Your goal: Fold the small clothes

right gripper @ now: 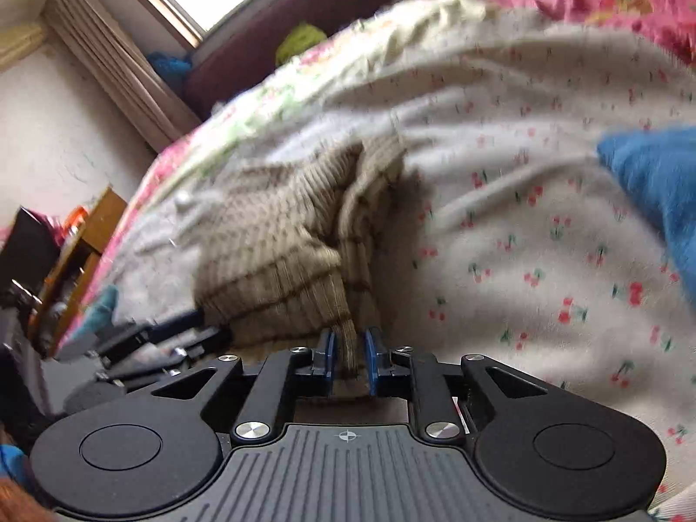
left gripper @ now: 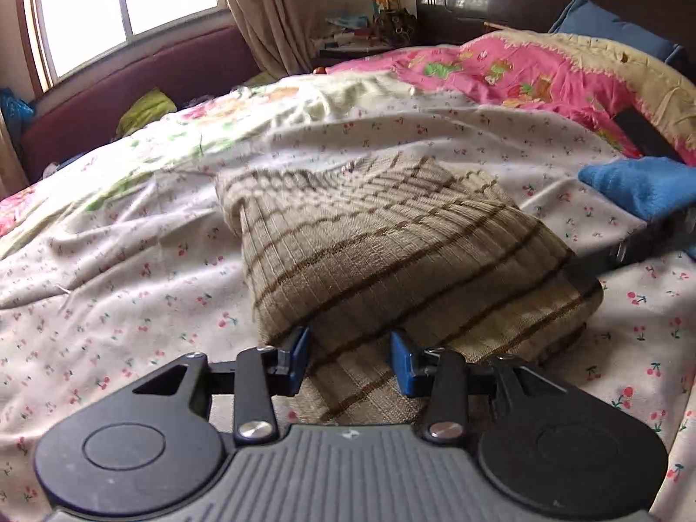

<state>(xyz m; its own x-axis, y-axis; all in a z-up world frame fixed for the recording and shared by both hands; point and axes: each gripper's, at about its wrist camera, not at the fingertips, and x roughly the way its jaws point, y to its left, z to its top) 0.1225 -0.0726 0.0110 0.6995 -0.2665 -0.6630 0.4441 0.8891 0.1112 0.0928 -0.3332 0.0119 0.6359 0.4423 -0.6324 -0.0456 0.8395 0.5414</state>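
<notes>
A beige ribbed knit garment with brown stripes (left gripper: 391,256) lies folded over on the cherry-print bedsheet (left gripper: 130,287). My left gripper (left gripper: 350,356) is open, its blue pads (left gripper: 298,359) on either side of the garment's near edge. In the right wrist view the same garment (right gripper: 282,243) is blurred. My right gripper (right gripper: 350,359) is shut on a fold of its edge. The right gripper also shows at the right of the left wrist view (left gripper: 644,243), and the left one at the lower left of the right wrist view (right gripper: 143,339).
A blue cloth (left gripper: 644,187) lies on the sheet to the right, also in the right wrist view (right gripper: 657,191). A pink floral quilt (left gripper: 522,74) is bunched at the back. A maroon bench (left gripper: 130,87) under the window and a cluttered nightstand (left gripper: 369,30) stand beyond the bed.
</notes>
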